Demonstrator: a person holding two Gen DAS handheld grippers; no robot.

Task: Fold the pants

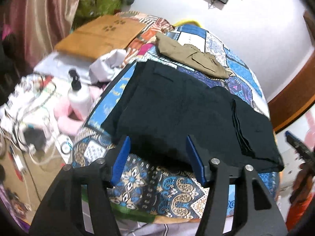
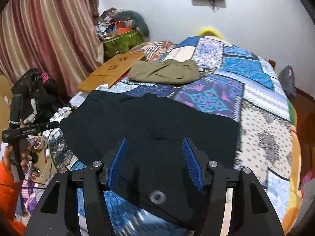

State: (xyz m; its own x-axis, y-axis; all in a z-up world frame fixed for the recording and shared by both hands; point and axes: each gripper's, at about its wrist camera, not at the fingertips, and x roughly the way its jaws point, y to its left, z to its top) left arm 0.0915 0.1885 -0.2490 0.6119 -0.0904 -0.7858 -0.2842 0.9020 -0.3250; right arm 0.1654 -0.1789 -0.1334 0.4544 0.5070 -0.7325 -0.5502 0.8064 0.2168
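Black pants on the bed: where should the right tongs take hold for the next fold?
Probably the near hem of the black pants, by the button, coming in low from the bed's front edge. That corner overhangs toward the open right tongs, so one finger could slip underneath.

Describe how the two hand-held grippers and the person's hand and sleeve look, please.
Both grippers look alike: the left gripper and right gripper have flat blue fingers with ridged pads, set in black angular linkage arms with silver round pins. Seen from the right wrist, the left tool is a black handle carrying small white lettering, held by a bare hand with an orange sleeve.
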